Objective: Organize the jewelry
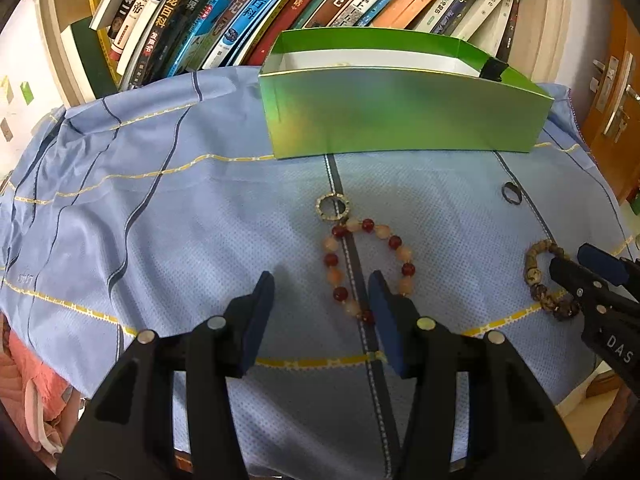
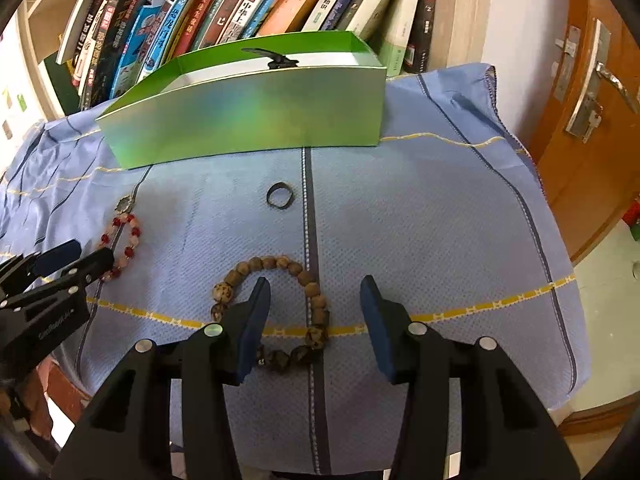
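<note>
A bracelet of red and peach beads (image 1: pixel 331 259) lies on the blue cloth, with a small gold ring (image 1: pixel 331 208) touching its far end. My left gripper (image 1: pixel 320 284) is open; its right finger covers the bracelet's near right side and its left side lies between the fingers. A brown bead bracelet (image 2: pixel 306 278) lies under my open right gripper (image 2: pixel 314 288), its right side between the fingers and untouched. A dark ring (image 2: pixel 280 196) rests farther back. An open green box (image 1: pixel 400 116) stands behind everything. The right gripper (image 1: pixel 576 264) also shows in the left wrist view.
Leaning books (image 1: pixel 248 20) fill a shelf behind the box. A black clip (image 2: pixel 280 60) sits on the box's rim. A wooden door with a metal handle (image 2: pixel 600 92) stands at the right. The blue striped cloth (image 2: pixel 440 220) ends at the table's right edge.
</note>
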Demonstrator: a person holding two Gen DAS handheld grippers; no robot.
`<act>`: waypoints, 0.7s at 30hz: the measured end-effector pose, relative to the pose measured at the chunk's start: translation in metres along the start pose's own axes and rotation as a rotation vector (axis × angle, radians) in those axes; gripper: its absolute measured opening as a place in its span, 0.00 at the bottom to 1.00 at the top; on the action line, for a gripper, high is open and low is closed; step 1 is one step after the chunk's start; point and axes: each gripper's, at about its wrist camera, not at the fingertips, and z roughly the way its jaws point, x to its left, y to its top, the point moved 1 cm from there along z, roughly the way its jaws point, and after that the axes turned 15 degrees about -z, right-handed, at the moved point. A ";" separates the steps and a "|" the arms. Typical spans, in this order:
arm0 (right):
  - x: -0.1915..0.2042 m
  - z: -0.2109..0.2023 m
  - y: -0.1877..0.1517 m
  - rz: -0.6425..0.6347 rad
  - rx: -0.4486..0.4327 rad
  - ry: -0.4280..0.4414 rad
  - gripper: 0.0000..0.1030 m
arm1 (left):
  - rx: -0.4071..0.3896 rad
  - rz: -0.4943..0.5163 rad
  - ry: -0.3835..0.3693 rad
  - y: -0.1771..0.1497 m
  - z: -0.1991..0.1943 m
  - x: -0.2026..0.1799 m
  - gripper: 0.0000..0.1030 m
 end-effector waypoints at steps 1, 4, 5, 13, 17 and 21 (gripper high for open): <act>0.001 0.000 0.000 0.003 -0.001 -0.006 0.46 | -0.003 0.000 0.005 0.000 0.000 0.000 0.48; 0.003 0.000 0.000 0.007 -0.004 -0.024 0.46 | -0.005 -0.015 0.023 -0.002 0.000 0.000 0.61; 0.003 0.001 -0.001 0.008 -0.004 -0.030 0.46 | -0.003 -0.021 0.021 -0.002 0.000 0.001 0.64; 0.011 0.003 -0.001 0.007 -0.009 -0.058 0.64 | 0.009 -0.047 -0.015 -0.003 0.002 0.007 0.71; 0.010 0.003 -0.001 0.000 -0.009 -0.058 0.64 | 0.010 -0.061 -0.020 -0.003 0.005 0.011 0.79; 0.011 0.001 -0.004 -0.007 -0.025 -0.063 0.64 | 0.007 -0.058 -0.026 -0.003 0.005 0.011 0.81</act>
